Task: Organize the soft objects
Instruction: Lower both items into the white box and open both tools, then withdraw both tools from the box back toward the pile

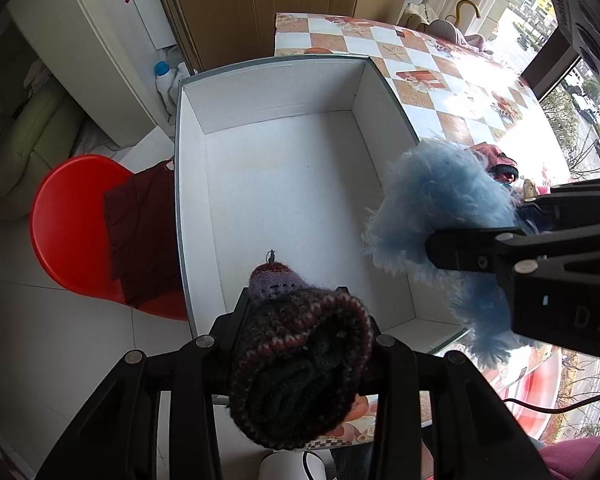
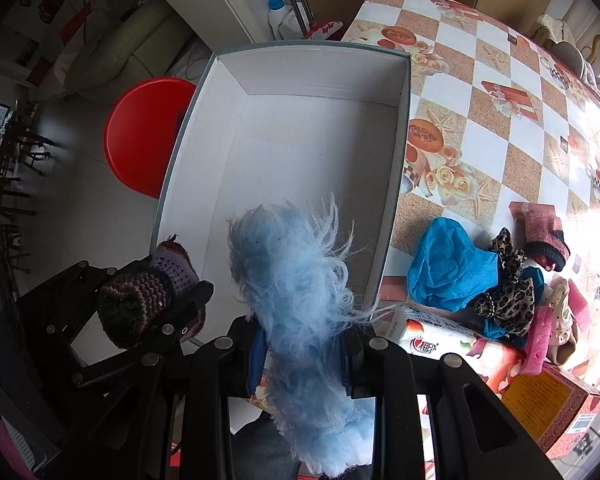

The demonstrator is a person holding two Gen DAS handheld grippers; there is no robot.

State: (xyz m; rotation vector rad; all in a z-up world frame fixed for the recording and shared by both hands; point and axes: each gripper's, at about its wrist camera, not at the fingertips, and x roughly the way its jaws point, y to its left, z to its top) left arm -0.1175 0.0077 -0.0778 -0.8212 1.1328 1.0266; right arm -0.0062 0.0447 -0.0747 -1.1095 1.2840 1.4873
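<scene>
Step in hand: both soft items carried to the box (image 1: 188, 184) for drop-off. The box sits on the table (image 2: 480, 92), its white floor bare.

Left tool (image 1: 300, 312): jaws clamped on a knit hat (image 1: 300, 368), dark with reddish stripes and a purple tip. The hat bulges up between the fingers; its tip hangs over the box's near end, close to the near wall. In the right wrist view the same hat (image 2: 140, 296) shows at the box's near left corner.

Right tool (image 2: 302, 344): jaws clamped on a blue fluffy piece (image 2: 296, 280). The fluff spills above and below the fingers. Its top lies over the box's near right part, just inside the right wall. From the left wrist view the fluff (image 1: 440, 200) straddles that right wall.

Judgement: placing is close but not done; neither item touches the box floor as far as can be told. Next move likely calls for lowering each tool inside the walls, then parting the jaws. The right one may need shifting inward so that the fluff clears the rim.

More soft things wait on the table right of the box: a blue cloth (image 2: 448, 272), a leopard bow (image 2: 508, 284), a pink slipper (image 2: 548, 236).
</scene>
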